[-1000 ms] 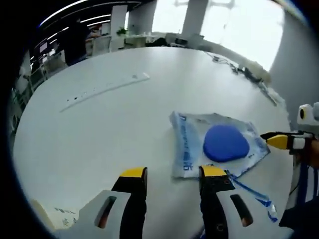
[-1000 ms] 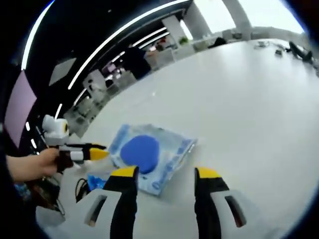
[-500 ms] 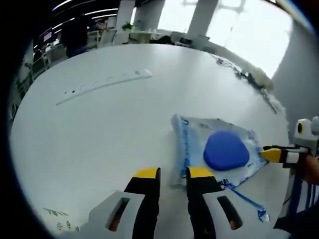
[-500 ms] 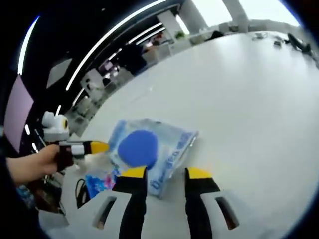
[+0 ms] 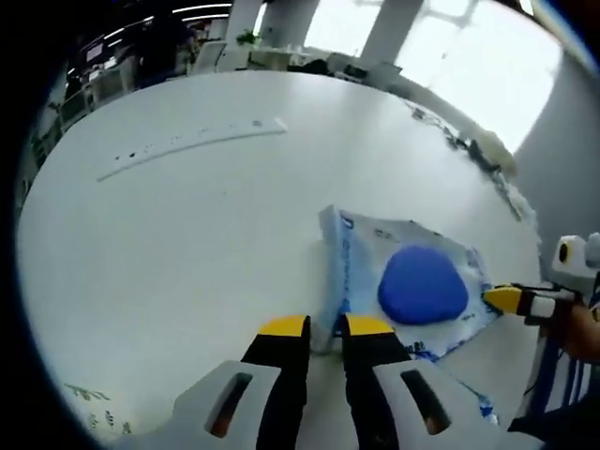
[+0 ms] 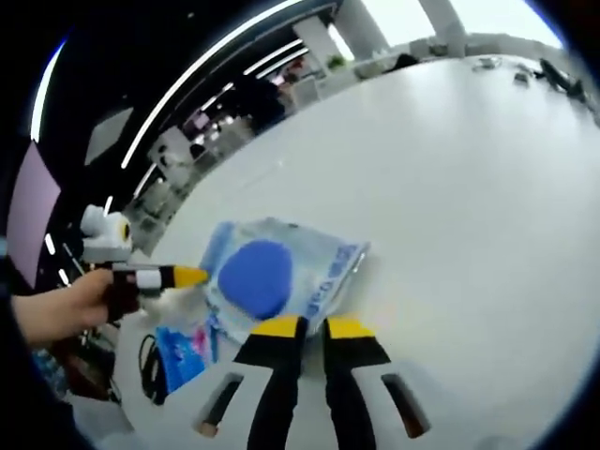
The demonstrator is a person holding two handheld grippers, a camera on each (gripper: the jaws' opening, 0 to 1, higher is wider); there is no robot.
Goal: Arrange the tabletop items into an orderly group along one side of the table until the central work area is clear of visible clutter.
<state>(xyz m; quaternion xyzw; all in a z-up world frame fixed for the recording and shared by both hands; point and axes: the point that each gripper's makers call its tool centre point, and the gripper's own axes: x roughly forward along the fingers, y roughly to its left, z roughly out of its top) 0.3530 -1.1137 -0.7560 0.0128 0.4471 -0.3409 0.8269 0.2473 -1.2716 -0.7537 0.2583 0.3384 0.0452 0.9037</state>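
A clear plastic packet (image 5: 361, 272) with blue print holds a round blue pad (image 5: 422, 283) and lies flat on the white table (image 5: 187, 244). My left gripper (image 5: 326, 328) has its jaws closed on the packet's near corner. My right gripper (image 5: 506, 299) reaches in from the right, its yellow tips together at the packet's opposite corner. In the right gripper view, the packet (image 6: 319, 258) and its blue pad (image 6: 255, 277) lie just beyond my right gripper (image 6: 314, 328), which pinches the near edge. My left gripper (image 6: 183, 277), held by a hand, meets the packet's left edge.
A long white strip (image 5: 197, 150) lies far back on the table. A small blue packet (image 6: 183, 352) and a dark cable (image 6: 148, 361) sit near the table edge by the hand. Printed paper (image 5: 89, 394) lies at the near left. Small items (image 5: 483, 155) line the far right edge.
Both grippers' jaws have closed from wide open to nearly together, each moving in onto a corner of the packet. The packet has stayed in place.
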